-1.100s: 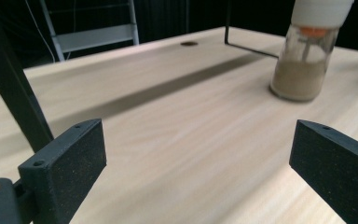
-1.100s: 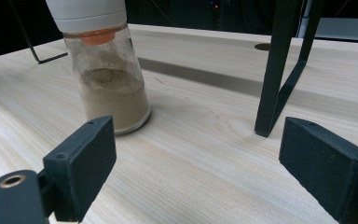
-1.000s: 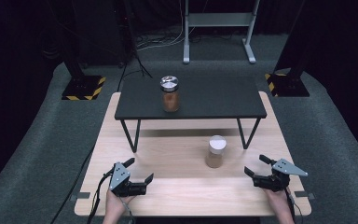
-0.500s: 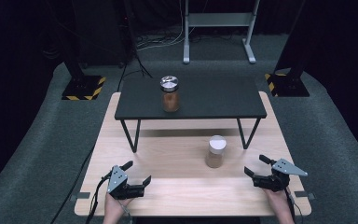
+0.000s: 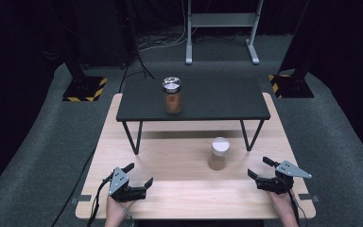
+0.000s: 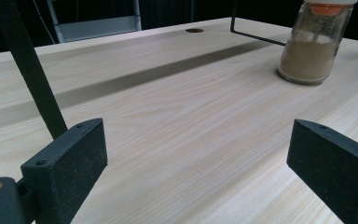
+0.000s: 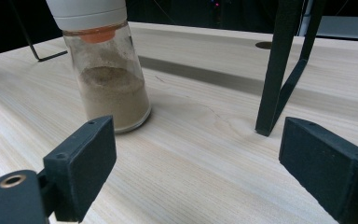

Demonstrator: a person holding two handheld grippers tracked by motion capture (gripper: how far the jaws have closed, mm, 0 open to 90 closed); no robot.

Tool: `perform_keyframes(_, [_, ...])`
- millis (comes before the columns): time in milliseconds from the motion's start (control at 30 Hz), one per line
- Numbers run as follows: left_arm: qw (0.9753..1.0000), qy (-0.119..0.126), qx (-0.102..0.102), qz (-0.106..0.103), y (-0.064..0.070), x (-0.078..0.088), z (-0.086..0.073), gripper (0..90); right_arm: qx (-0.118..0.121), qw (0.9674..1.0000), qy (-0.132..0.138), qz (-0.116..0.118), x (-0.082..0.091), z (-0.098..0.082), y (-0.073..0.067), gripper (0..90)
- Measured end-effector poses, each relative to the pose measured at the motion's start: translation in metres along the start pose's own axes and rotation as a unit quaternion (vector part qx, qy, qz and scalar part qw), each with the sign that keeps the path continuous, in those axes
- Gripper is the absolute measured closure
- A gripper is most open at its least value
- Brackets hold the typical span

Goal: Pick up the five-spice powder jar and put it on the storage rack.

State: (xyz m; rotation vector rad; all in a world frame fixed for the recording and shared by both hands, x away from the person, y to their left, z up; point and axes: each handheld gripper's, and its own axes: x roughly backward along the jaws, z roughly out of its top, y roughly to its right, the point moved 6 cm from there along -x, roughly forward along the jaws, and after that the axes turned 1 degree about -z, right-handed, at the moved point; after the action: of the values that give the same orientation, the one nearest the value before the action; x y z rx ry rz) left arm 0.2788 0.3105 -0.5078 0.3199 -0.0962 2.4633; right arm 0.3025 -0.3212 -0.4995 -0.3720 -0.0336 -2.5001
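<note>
The white-capped jar [image 5: 218, 153] stood upright on the wooden table [image 5: 179, 189], in front of the black shelf [image 5: 208, 101], free of both tools. Our right gripper [image 5: 259, 168] lay low just beside it, hand [image 5: 283, 201] near the table edge, jaws spread wide and empty. Our left gripper [image 5: 139, 174] rested well apart, also gaping and empty. Another jar [image 5: 172, 94] stood on the shelf.

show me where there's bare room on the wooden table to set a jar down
The widest bare patch of the wooden table is the front strip between the left gripper and right gripper. The left half, beside the black shelf's leg, is also free. It is tighter on the right, around the white-capped jar near the shelf's right leg.
</note>
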Motion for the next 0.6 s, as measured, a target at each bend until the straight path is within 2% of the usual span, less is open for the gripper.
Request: perform_keyframes(600, [1.0, -0.004, -0.004, 0.0, 0.0008, -0.0007, 0.0009, 4.4, 0.001, 1.0, -0.001, 0.0, -0.0002, 0.0002, 0.0, 9.5])
